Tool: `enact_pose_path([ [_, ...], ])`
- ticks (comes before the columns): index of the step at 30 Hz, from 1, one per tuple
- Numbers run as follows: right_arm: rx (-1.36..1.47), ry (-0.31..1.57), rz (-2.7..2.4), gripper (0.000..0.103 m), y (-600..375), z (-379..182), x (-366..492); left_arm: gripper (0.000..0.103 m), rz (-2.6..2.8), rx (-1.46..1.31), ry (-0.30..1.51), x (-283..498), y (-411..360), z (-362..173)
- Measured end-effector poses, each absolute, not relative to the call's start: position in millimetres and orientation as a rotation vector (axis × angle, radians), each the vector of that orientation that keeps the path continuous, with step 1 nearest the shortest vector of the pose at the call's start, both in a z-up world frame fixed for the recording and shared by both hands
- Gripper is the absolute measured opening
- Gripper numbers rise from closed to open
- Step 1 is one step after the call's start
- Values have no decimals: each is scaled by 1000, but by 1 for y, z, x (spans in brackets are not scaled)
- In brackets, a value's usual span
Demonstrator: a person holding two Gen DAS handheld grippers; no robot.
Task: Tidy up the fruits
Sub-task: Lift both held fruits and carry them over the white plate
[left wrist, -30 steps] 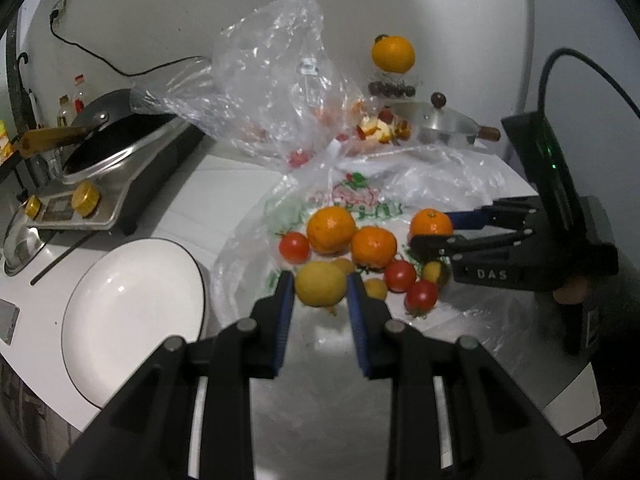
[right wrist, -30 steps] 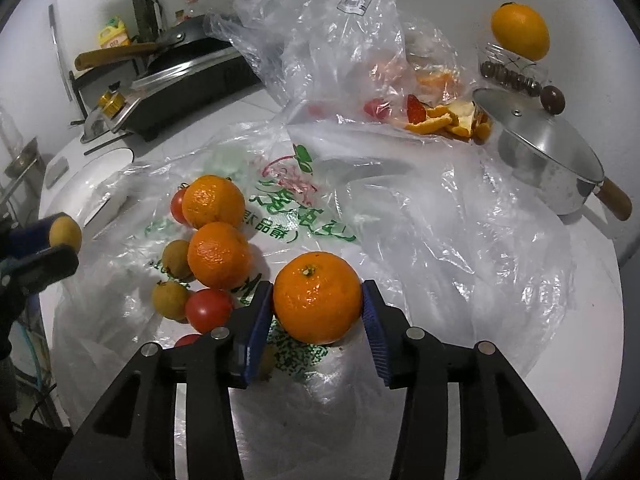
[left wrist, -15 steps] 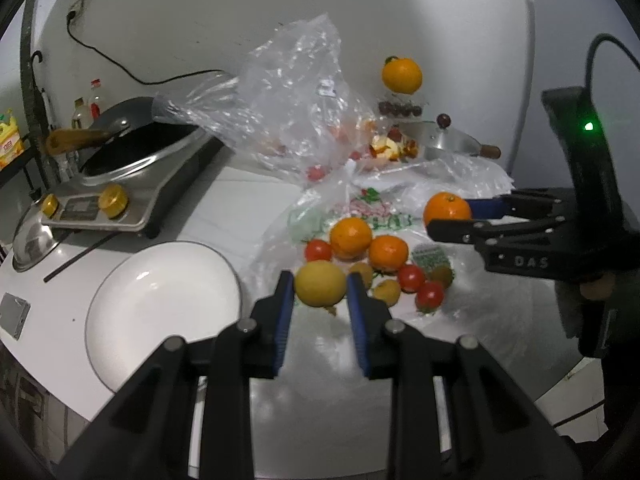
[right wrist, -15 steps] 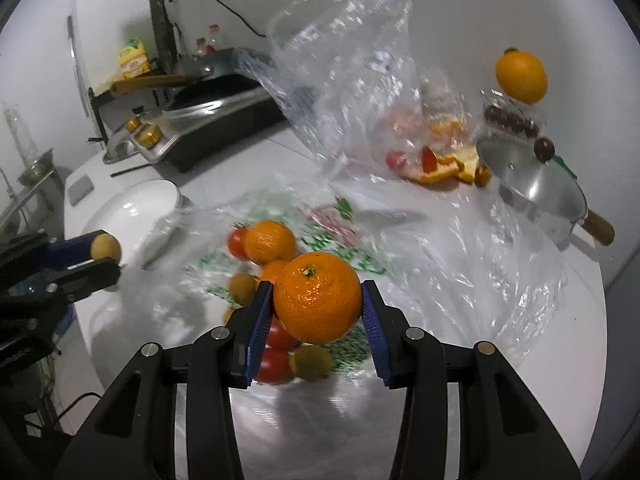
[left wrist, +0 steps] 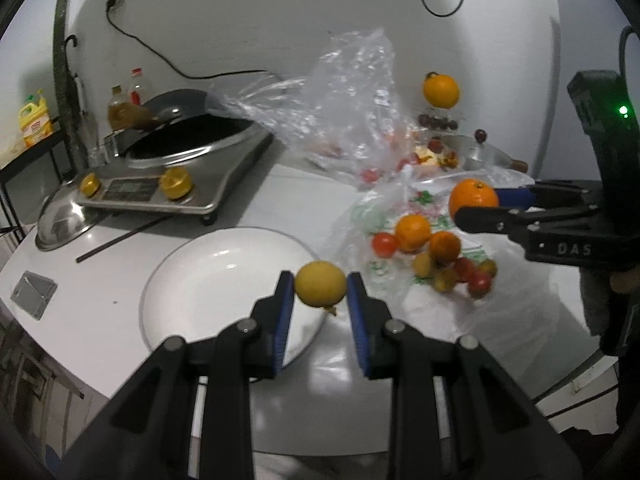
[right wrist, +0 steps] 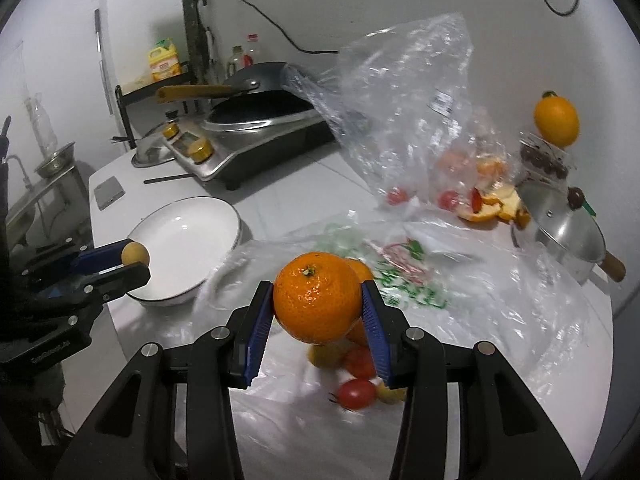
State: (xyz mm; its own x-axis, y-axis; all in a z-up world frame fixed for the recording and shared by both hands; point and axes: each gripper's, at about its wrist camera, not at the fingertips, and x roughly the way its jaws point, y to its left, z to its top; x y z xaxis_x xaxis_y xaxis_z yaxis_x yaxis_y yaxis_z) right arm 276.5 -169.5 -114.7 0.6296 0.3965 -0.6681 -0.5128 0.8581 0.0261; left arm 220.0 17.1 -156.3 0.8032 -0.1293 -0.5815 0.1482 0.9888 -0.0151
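White wall w/ a black cable behind a white counter (left wrist: 280, 196). Induction cooker (left wrist: 176, 176) at 10 o'clock, clear bags (right wrist: 404, 92) at 1, white plate (left wrist: 208, 276) centre-left. Right gripper (right wrist: 317, 307) clamps an orange (right wrist: 317, 296) above the fruit pile (left wrist: 436, 252); left gripper (left wrist: 320, 292) pinches a yellow fruit (left wrist: 320, 283) over the plate's rim.

Induction cooker (left wrist: 176, 184) at counter's back left, dark wok (right wrist: 256, 80) on it. Steel lid (left wrist: 64, 222) and chopstick (left wrist: 124, 238) lie in front. Lidded saucepan (right wrist: 568, 228) far right; yellow bottle (right wrist: 164, 64) on shelf.
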Motion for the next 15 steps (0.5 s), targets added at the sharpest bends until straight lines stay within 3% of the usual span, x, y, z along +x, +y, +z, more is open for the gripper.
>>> enact_pose_path([
  [15, -205, 713, 614, 46, -105, -109, 278, 28, -58, 7, 608, 221, 74, -165],
])
